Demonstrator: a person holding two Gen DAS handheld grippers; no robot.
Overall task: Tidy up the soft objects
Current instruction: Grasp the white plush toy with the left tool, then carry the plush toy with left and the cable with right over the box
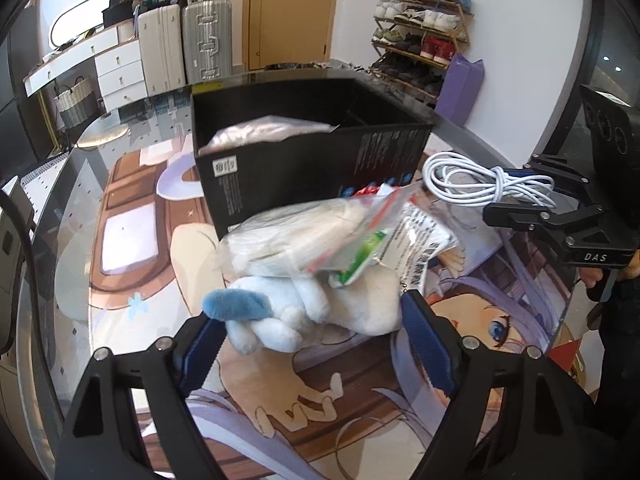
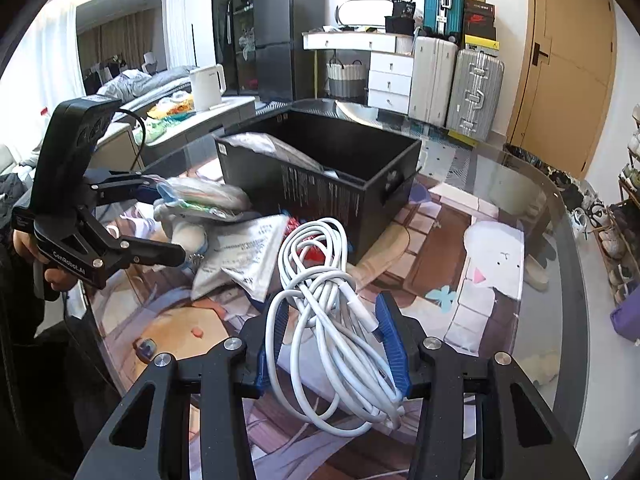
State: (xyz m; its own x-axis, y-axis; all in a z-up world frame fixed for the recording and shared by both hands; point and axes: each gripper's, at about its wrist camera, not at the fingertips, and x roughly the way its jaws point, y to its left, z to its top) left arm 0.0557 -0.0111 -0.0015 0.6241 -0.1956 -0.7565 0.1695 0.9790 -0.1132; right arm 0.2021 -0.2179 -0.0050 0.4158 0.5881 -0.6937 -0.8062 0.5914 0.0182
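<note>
The right gripper (image 2: 330, 344) is gripping a coiled white charging cable (image 2: 320, 280) and carrying it above the glass table (image 2: 520, 208), near the black cardboard box (image 2: 340, 184) at the middle. The left gripper (image 1: 310, 334) is standing wide around a white and blue plush toy (image 1: 304, 316) that is lying under a clear zip bag (image 1: 320, 232); I cannot tell if the pads are pressing it. To do it well, the right hand should be bringing the cable over the box rim before letting go, with no loop hanging outside.
</note>
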